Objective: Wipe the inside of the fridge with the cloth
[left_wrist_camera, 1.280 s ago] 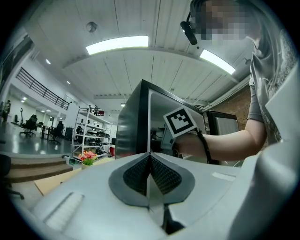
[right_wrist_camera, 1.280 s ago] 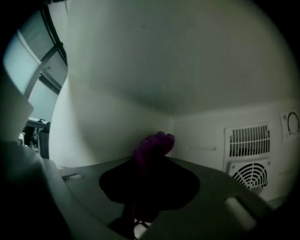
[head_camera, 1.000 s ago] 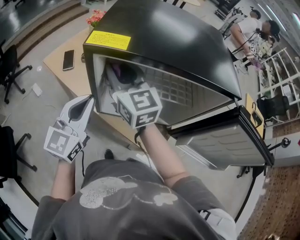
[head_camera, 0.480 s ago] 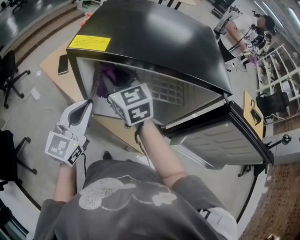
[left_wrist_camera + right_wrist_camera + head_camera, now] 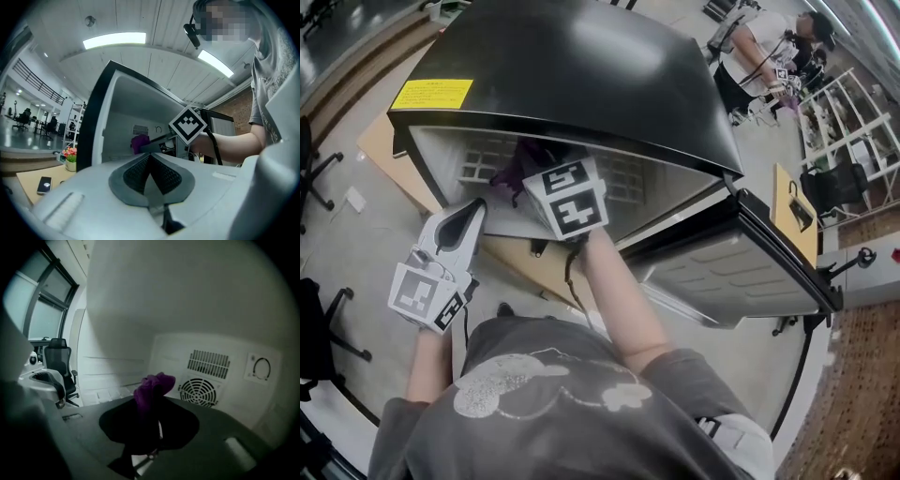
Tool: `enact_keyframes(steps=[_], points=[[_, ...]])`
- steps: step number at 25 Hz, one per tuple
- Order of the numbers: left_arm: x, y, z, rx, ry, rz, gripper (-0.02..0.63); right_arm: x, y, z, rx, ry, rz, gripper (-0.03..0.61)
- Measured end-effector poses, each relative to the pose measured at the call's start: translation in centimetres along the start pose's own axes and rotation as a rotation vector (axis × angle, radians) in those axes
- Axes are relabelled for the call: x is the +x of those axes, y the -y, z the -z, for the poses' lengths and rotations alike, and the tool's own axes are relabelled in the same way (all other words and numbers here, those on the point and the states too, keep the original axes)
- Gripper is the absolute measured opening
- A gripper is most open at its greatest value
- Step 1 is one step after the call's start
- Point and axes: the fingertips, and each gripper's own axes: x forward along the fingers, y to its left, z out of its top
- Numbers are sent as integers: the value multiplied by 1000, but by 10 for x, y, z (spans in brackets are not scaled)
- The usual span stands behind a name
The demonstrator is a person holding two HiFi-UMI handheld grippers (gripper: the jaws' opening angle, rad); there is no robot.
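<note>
Reaching inside the fridge (image 5: 581, 84), the right gripper (image 5: 151, 420) pinches the bunched purple cloth (image 5: 153, 387); pressed against a wall, it may slip loose. The left gripper (image 5: 150, 171), clenched empty, hangs outside.

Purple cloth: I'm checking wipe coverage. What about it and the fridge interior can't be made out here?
- Whether the purple cloth touches the white fridge wall: right gripper view, the right gripper's dark jaws cover its lower part.
- Same in head view: the marker cube covers it.
- Deeper fridge interior: head view, the black fridge top overhangs it.
- Yellow label text: head view, too small.
</note>
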Motion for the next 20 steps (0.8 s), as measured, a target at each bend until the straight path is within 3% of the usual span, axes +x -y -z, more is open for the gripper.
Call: enact_keyframes(steps=[11, 17, 20], points=[[46, 38, -5, 10, -3, 160, 18, -59, 73, 39, 83, -90, 273, 86], [45, 41, 0, -6, -18, 179, 18, -83, 96, 38, 208, 85, 459, 86], [45, 42, 2, -12, -23, 187, 18, -85, 117, 36, 244, 109, 544, 87]])
